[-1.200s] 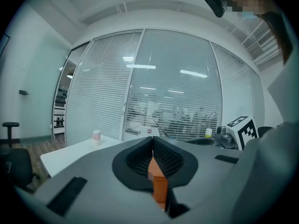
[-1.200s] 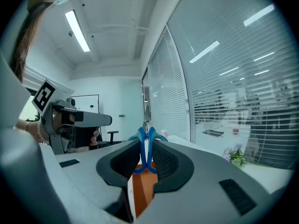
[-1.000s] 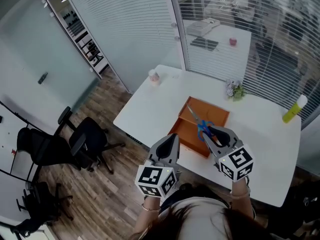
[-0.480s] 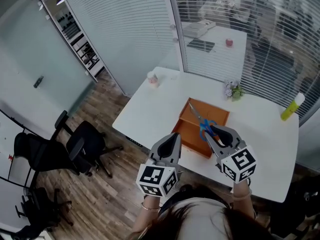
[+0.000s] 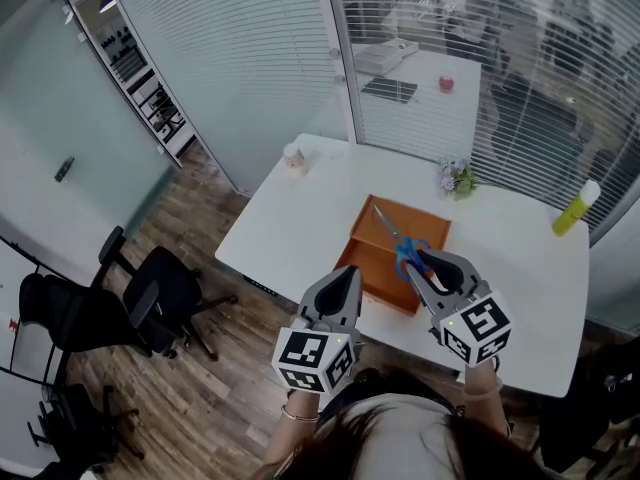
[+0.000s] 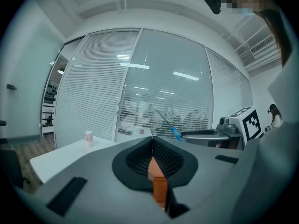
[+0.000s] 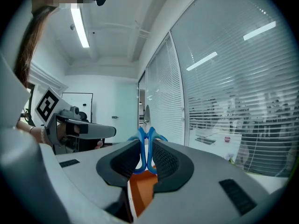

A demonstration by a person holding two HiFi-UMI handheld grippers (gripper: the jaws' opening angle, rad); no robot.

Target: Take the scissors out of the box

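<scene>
High over the table, my right gripper (image 5: 420, 261) is shut on the blue handles of the scissors (image 5: 405, 252), whose steel blades point away from me. In the right gripper view the blue handles (image 7: 142, 139) stand pinched between the ribbed pads. The orange box (image 5: 425, 225) lies open on the white table (image 5: 300, 218), below and beyond the scissors. My left gripper (image 5: 346, 274) hovers level beside the right one, with its pads together and nothing in them. From the left gripper view the scissors (image 6: 164, 120) and the right gripper (image 6: 205, 134) show to the right.
A yellow bottle (image 5: 570, 210) stands at the table's far right, a small plant (image 5: 455, 180) at its far edge and a cup (image 5: 292, 156) at the far left corner. Office chairs (image 5: 150, 288) stand on the wood floor at left. Glass walls with blinds lie beyond.
Both grippers and the scissors keep their places. In the head view the table and box have drifted slightly left as the view shifted.
</scene>
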